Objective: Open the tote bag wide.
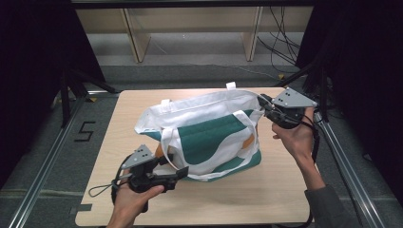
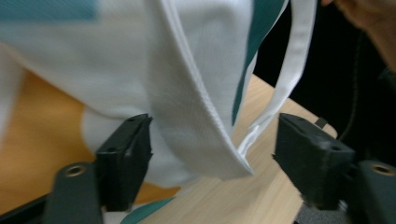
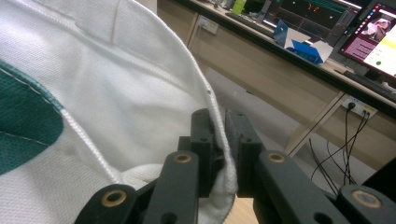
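While rim's pinched, tote bag [image 1: 209, 137] lies crosswise.

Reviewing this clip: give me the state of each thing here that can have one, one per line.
tote bag: lying on the table, mouth held open.
bag rim: pinched between the right jaws.
bag handle: hanging in a loop between the left jaws, not pressed.
left hand-held gripper: open.
right hand-held gripper: shut on the rim.
table: bears the bag.
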Demonstrator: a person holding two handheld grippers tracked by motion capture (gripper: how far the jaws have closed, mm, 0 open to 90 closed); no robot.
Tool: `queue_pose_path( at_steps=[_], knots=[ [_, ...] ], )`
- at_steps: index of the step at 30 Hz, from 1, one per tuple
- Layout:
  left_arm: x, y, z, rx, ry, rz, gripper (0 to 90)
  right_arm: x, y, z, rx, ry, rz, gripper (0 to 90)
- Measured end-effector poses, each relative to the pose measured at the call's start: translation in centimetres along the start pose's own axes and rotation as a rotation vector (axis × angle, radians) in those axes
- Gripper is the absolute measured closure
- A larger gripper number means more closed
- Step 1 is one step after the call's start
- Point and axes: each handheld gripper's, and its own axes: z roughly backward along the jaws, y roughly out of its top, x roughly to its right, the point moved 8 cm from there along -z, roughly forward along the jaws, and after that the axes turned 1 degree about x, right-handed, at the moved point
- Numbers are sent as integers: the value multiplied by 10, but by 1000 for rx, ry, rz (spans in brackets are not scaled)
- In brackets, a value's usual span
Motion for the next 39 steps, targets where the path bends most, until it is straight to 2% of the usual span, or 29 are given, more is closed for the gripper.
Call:
queue_pose_path(
  at_steps=[1,2,3,5,6,7,8,10,11,13,14,16,17,20,21,22,23,25,28,29,30,32,34,35,36,37,38,39],
  knots=[
    [-3,-1,-5,10,6,-17,394,0,0,0,1,1,1,826],
    [-5,-1,-10,35,9,-34,499,-1,-1,1,-4,7,-2,826],
    [-9,-2,-14,35,20,-48,555,-2,-1,1,-6,8,-10,825],
    [-14,-5,-19,45,15,-44,644,0,-3,1,-9,16,-19,824],
    [-18,-7,-21,39,31,-60,707,0,-3,1,-13,17,-26,823],
    [-20,-8,-24,39,32,-61,728,3,-2,0,3,7,-16,822],
    [-21,-9,-25,38,38,-48,754,2,-2,0,7,15,-28,820],
    [-24,-11,-27,36,42,-70,794,-1,-2,1,-1,28,-39,817],
    [-24,-12,-28,32,44,-108,805,0,-1,1,2,18,-27,814],
    [-24,-17,-30,24,71,-151,831,-1,3,2,5,26,-11,808],
    [-26,-20,-31,19,84,-170,836,-3,4,3,4,30,-25,806],
    [-29,-30,-40,-3,88,-158,845,-5,7,4,2,38,-22,806],
    [-32,-34,-44,-11,93,-160,846,-5,8,4,0,36,3,806],
    [-38,-51,-58,-73,110,-178,846,-13,9,5,-10,73,-24,789],
    [-40,-54,-61,-74,113,-158,846,-13,10,5,-3,77,-1,786],
    [-42,-56,-63,-76,103,-144,846,-16,9,5,-12,80,0,786],
    [-43,-56,-64,-76,96,-137,846,-16,9,5,-11,72,33,791],
    [-44,-57,-64,-82,102,-143,846,-21,7,7,-23,81,27,812],
    [-43,-59,-65,-94,97,-162,845,-20,2,8,-31,94,38,827],
    [-43,-60,-65,-100,107,-159,845,-22,-2,10,-45,98,24,830],
    [-45,-61,-66,-108,102,-174,846,-22,-4,11,-50,104,35,831],
    [-45,-66,-68,-124,108,-174,845,-24,-12,14,-62,108,37,832],
    [-47,-69,-69,-139,119,-188,846,-27,-22,14,-81,118,26,834],
    [-48,-70,-71,-144,120,-202,846,-27,-26,14,-84,119,37,835],
    [-49,-72,-72,-155,128,-214,846,-28,-33,12,-93,113,25,836],
    [-52,-76,-71,-192,140,-254,847,-29,-40,10,-107,117,12,836],
    [-49,-77,-74,-170,138,-232,847,-29,-50,7,-124,121,-1,837],
    [-53,-81,-73,-204,145,-259,847,-30,-56,5,-137,126,-8,837]
  ],
)
